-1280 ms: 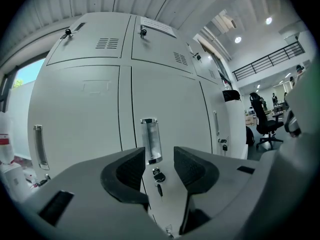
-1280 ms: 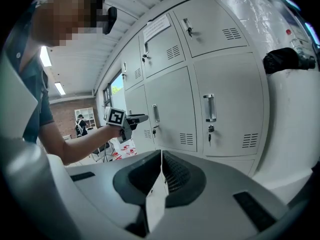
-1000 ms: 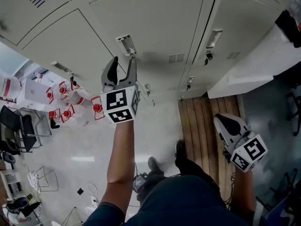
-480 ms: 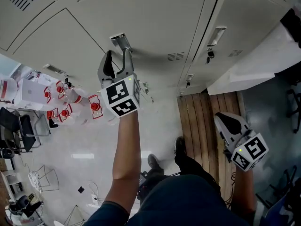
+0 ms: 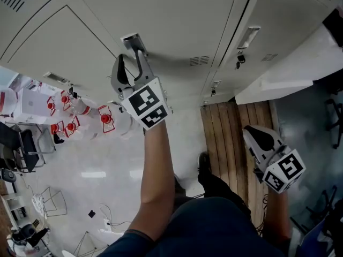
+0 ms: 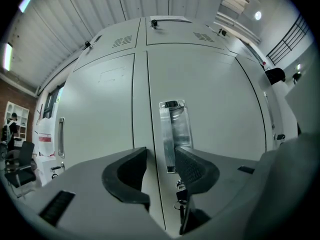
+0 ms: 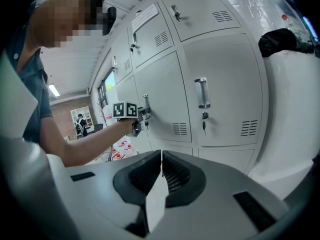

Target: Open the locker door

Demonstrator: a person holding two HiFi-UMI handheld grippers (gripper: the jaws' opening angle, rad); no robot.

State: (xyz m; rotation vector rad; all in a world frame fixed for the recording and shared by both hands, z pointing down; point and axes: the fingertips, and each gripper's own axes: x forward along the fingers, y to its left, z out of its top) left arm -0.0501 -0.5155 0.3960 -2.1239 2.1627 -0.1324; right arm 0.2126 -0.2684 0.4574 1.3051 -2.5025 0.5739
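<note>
The grey locker door [image 5: 177,9] bears a chrome handle [image 5: 132,39]. My left gripper [image 5: 130,58] reaches level up to it with its jaws open. In the left gripper view the handle [image 6: 173,124] stands upright, and its lower end lies between the jaws of the left gripper [image 6: 162,156], nearer the right pad. The jaws have just been closing, and I see no pad pressing on the handle. My right gripper [image 5: 254,135] hangs low at the right. In its own view the right gripper [image 7: 161,159] is shut with nothing in it.
A key hangs in the lock [image 5: 239,60] of the neighbouring door, which has its own handle [image 7: 201,92]. Wooden planks [image 5: 236,133] lie at the lockers' foot. A white block [image 5: 284,74] juts out at the right. Red-labelled bottles [image 5: 104,119] and chairs [image 5: 16,143] stand at the left.
My left gripper has moved in towards the handle and turned, so its tips now flank the handle's lower end. The right gripper has hardly moved.
</note>
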